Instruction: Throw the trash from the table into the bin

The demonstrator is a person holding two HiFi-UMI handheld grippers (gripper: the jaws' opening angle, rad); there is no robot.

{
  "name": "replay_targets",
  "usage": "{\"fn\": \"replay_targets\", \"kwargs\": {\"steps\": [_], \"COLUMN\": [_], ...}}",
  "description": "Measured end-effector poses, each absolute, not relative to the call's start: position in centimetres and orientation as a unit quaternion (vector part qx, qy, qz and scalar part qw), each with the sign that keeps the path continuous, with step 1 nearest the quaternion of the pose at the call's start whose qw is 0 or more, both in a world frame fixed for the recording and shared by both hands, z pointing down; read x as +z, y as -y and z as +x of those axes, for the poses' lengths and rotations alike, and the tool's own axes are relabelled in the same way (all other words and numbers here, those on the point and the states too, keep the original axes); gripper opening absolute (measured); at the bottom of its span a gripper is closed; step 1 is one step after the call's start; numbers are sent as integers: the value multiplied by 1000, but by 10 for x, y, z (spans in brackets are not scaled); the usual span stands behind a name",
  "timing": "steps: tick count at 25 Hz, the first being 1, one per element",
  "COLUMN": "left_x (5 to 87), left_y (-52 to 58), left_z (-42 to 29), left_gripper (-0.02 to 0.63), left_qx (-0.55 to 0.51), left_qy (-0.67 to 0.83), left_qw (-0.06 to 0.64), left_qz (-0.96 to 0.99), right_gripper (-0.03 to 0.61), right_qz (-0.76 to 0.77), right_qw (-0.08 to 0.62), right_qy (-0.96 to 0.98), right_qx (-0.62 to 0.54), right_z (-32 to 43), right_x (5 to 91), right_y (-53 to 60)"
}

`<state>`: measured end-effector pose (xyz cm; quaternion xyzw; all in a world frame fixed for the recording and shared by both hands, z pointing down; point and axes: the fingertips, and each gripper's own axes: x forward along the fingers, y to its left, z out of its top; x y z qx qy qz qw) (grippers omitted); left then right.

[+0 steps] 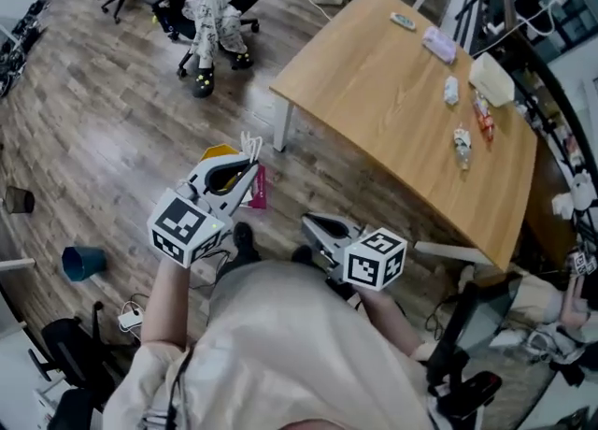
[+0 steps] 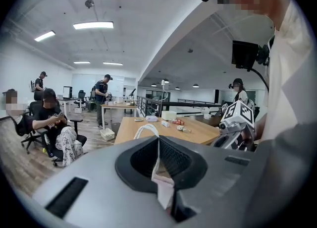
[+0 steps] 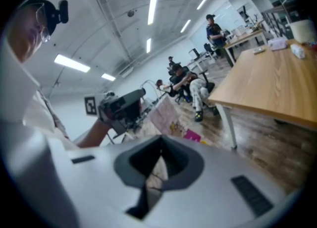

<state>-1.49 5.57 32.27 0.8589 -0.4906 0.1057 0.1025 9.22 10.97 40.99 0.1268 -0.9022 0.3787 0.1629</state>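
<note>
A bag is clamped by its rim in the left gripper — hung below it, likely to receive trash — while the right gripper is shut on nothing.

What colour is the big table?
The table is light brown wood; the head view shows it best.

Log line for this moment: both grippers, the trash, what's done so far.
left gripper: shut on bag handle | right gripper: shut, empty | wrappers: on table, none picked

Left claw clamped on bag edge; right claw jaws together, empty; both pointing forward.
</note>
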Motion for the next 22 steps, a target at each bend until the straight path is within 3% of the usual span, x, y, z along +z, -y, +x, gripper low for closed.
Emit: {"fn": "replay_targets", "kwargs": {"steps": [15,22], "left_x": [329,355], "left_y": [-76,-82], "left_z": [-174,-216], "left_gripper": [26,26], "left_qx": [85,94], "left_qy": [552,559], "left_qw": [114,140], "left_qz": [822,812], "right_gripper": [5,5], "right_qz": [74,59], "right_qw": [212,229], "right_qy": [911,907], "right_qx": [347,347], "right_z": [-48,-89], "right_x": [410,418], "right_y": [-113,-119]}}
